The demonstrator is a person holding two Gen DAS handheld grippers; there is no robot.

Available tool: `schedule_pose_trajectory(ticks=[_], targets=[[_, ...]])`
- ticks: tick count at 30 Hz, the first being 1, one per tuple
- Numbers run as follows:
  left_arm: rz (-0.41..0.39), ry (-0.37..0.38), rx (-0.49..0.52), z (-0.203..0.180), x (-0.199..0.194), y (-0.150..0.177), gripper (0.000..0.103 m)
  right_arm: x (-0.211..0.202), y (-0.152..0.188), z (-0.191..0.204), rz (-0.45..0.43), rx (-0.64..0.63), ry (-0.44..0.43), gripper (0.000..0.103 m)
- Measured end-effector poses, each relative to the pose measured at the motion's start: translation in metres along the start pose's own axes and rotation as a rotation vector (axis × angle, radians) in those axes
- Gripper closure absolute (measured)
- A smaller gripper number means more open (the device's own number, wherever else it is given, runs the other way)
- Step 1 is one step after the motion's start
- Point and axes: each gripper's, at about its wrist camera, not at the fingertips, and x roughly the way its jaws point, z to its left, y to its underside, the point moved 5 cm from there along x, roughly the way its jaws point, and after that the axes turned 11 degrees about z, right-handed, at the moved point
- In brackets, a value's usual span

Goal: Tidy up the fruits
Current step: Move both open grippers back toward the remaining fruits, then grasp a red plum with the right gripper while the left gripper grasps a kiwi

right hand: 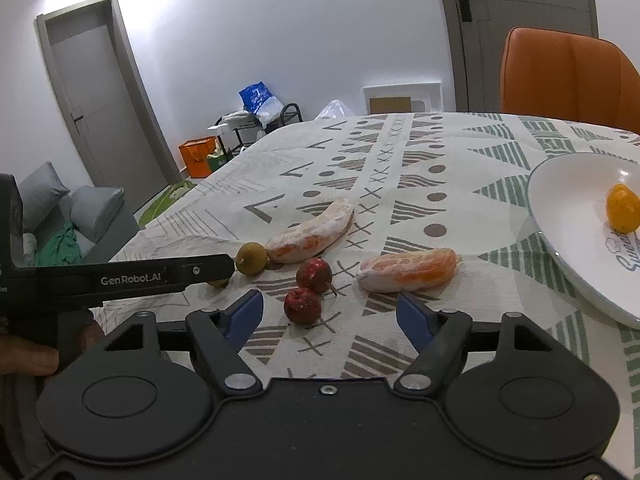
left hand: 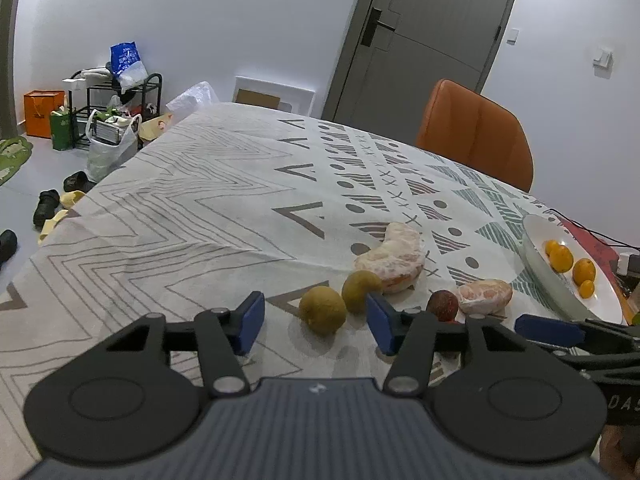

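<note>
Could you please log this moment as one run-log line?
left gripper: open, empty | right gripper: open, empty | plate: oranges | table: remaining fruit

Plate (right hand: 568,216) cut by right edge; second longan (right hand: 218,282) mostly hidden.

**Two low wrist views crossing over the same fruit**

The left wrist camera is looking forward, low over the patterned tablecloth (left hand: 192,208), toward the grey door (left hand: 424,36) and orange chair (left hand: 476,132). The right wrist camera is sitting just as low, facing that chair and a second door (right hand: 100,96). Both are sharing the pomelo pieces (left hand: 394,258), the white plate (right hand: 568,216) and the cluttered rack (left hand: 116,108).
</note>
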Motion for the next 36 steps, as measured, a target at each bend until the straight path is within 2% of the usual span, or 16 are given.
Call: schedule_pose_trajectory(ticks=[2,7,10,16,17,20,36], targets=[[0.004,0.009,-0.001,0.001,0.001,0.000,0.049,0.004,-0.001,0.002,0.009,-0.008,0.000,0.031],[0.001,0.012,0.002,0.005,0.002,0.000,0.060,0.011,-0.003,0.008,0.019,-0.020,-0.003,0.032],[0.009,0.021,-0.001,0.007,0.002,-0.001,0.079,0.015,-0.004,0.010,0.022,-0.023,-0.004,0.033],[0.015,0.010,0.000,0.010,-0.002,-0.002,0.079,0.023,-0.004,0.012,0.028,-0.019,-0.021,0.045],[0.014,0.009,0.000,0.011,-0.003,-0.002,0.079,0.024,-0.003,0.013,0.030,-0.021,-0.025,0.052],[0.010,0.002,0.000,0.010,-0.006,-0.002,0.079,0.024,-0.003,0.014,0.038,-0.026,-0.038,0.081],[-0.022,0.015,0.075,-0.024,-0.018,-0.006,0.079,-0.012,-0.003,-0.011,-0.056,0.026,-0.026,0.082]])
